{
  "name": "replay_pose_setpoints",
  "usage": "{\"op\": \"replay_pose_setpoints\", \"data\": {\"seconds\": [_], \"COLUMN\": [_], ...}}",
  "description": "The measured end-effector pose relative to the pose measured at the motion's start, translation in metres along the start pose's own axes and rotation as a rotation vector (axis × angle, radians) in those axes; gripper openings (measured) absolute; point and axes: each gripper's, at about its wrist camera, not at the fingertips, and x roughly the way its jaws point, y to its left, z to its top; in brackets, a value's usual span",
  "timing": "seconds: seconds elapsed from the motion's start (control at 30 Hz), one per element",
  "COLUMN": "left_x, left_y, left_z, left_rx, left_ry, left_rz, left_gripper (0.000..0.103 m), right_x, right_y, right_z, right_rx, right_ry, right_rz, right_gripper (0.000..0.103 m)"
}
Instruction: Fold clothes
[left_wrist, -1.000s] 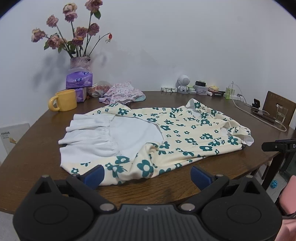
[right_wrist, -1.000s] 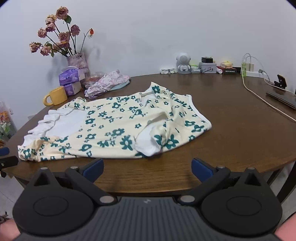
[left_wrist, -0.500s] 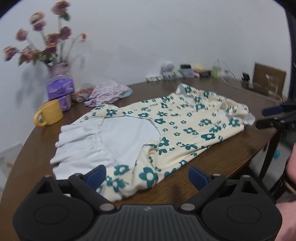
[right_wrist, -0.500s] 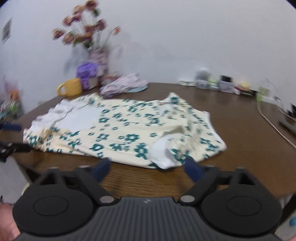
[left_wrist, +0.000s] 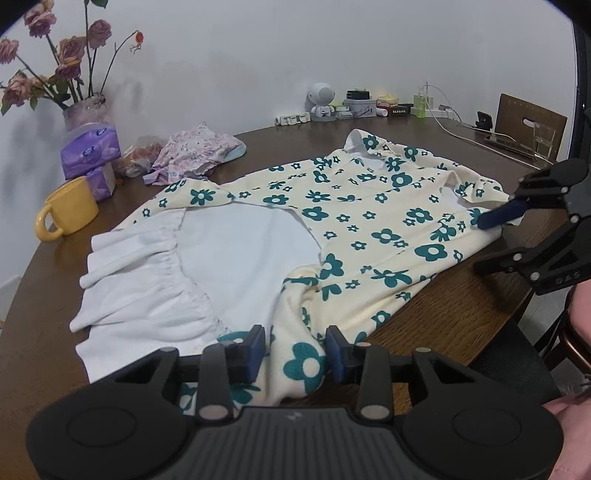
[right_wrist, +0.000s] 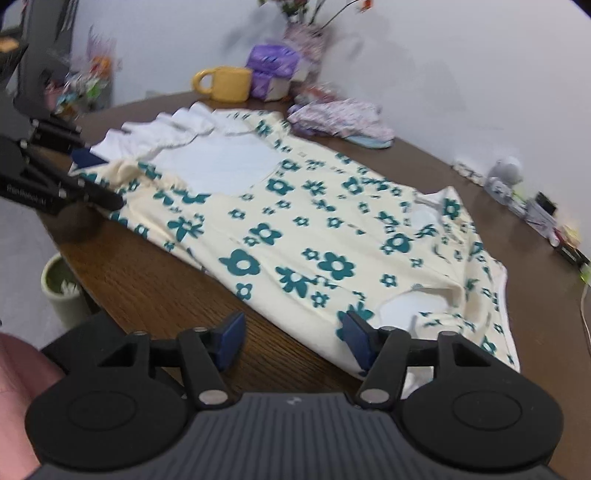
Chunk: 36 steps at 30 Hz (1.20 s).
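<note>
Cream cloth with teal flowers sits between the closing jaws of the left gripper (left_wrist: 295, 352), at the near hem of the dress (left_wrist: 369, 236) spread on the table (left_wrist: 461, 314). The right gripper (right_wrist: 291, 341), also closing, has its right pad against the other end's edge. Judged: grasping stage; next, both need firm holds before lifting to fold.

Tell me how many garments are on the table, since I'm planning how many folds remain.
2. The cream floral dress lies spread across the middle of the table; a small pink patterned garment is bunched behind it near the tissue packs. More may be hidden.
</note>
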Motion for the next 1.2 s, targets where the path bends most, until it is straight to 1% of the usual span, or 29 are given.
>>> {"op": "replay_pose_setpoints", "data": {"seconds": [0.03, 0.07, 0.1, 0.13, 0.2, 0.3, 0.4, 0.47, 0.57, 0.63, 0.67, 0.7, 0.73, 0.77, 0.8, 0.87, 0.9, 0.97, 1.0, 1.03, 1.1, 1.17, 1.2], "left_x": [0.000, 0.000, -0.001, -0.002, -0.006, -0.017, -0.028, -0.027, -0.019, -0.017, -0.019, -0.022, -0.026, -0.029, -0.033, -0.036, -0.038, -0.038, -0.037, -0.036, -0.034, -0.034, -0.033], "left_y": [0.000, 0.001, 0.001, 0.002, 0.004, 0.005, 0.004, 0.002, 0.000, 0.001, 0.002, 0.004, 0.005, 0.005, 0.005, 0.003, 0.001, -0.003, -0.005, -0.007, -0.010, -0.011, -0.011], "left_z": [0.000, 0.001, 0.001, 0.002, 0.003, 0.007, 0.009, 0.006, -0.001, -0.003, -0.002, 0.001, 0.004, 0.007, 0.011, 0.018, 0.020, 0.022, 0.022, 0.022, 0.019, 0.015, 0.013], "left_rx": [-0.001, -0.003, -0.006, -0.008, -0.003, 0.026, 0.055, 0.070, 0.069, 0.058, 0.044, 0.030, 0.018, 0.009, 0.001, -0.023, -0.037, -0.045, -0.046, -0.047, -0.051, -0.051, -0.053], "left_ry": [0.001, 0.002, 0.002, -0.001, -0.016, -0.053, -0.063, -0.035, 0.030, 0.044, 0.038, 0.022, 0.002, -0.017, -0.037, -0.067, -0.082, -0.096, -0.097, -0.098, -0.094, -0.086, -0.080], "left_rz": [-0.004, -0.014, -0.025, -0.037, -0.054, -0.073, -0.094, -0.108, -0.130, -0.122, -0.115, -0.098, -0.079, -0.059, -0.039, -0.023, -0.023, -0.036, -0.048, -0.059, -0.069, -0.062, -0.057], "left_gripper": [0.034, 0.031, 0.019, 0.005, 0.005, 0.004, 0.004, 0.004, 0.007, 0.017, 0.023, 0.039, 0.053, 0.057, 0.061, 0.062, 0.061, 0.051, 0.040, 0.038, 0.038, 0.038, 0.040], "right_x": [0.002, 0.003, 0.005, 0.006, 0.005, -0.003, -0.016, -0.024, -0.017, -0.011, -0.009, -0.008, -0.011, -0.016, -0.021, -0.027, -0.029, -0.027, -0.026, -0.025, -0.025, -0.028, -0.030], "right_y": [0.000, 0.000, 0.000, -0.001, -0.007, -0.016, -0.020, -0.023, -0.022, -0.023, -0.025, -0.027, -0.033, -0.040, -0.047, -0.053, -0.056, -0.057, -0.058, -0.057, -0.057, -0.059, -0.059], "right_z": [0.001, 0.003, 0.004, 0.006, 0.008, 0.010, 0.012, 0.013, 0.009, 0.005, 0.004, 0.003, 0.005, 0.006, 0.008, 0.011, 0.013, 0.014, 0.015, 0.014, 0.011, 0.007, 0.005], "right_rx": [-0.007, -0.015, -0.022, -0.017, 0.007, 0.035, 0.031, 0.027, 0.009, 0.023, 0.041, 0.060, 0.103, 0.152, 0.200, 0.248, 0.269, 0.296, 0.309, 0.317, 0.330, 0.342, 0.348], "right_ry": [0.008, 0.017, 0.025, 0.035, 0.039, 0.023, 0.011, 0.002, 0.054, 0.094, 0.107, 0.120, 0.107, 0.087, 0.067, 0.032, 0.015, 0.012, 0.012, 0.010, 0.002, -0.011, -0.018], "right_rz": [0.008, 0.015, 0.023, 0.026, 0.038, 0.056, 0.078, 0.093, 0.105, 0.115, 0.120, 0.124, 0.139, 0.157, 0.174, 0.156, 0.144, 0.129, 0.122, 0.117, 0.111, 0.108, 0.107], "right_gripper": [0.049, 0.039, 0.017, 0.009, 0.001, 0.001, 0.001, 0.001, 0.001, 0.002, 0.005, 0.008, 0.011, 0.019, 0.033, 0.044, 0.045, 0.047, 0.051, 0.052, 0.059, 0.065, 0.066]}}
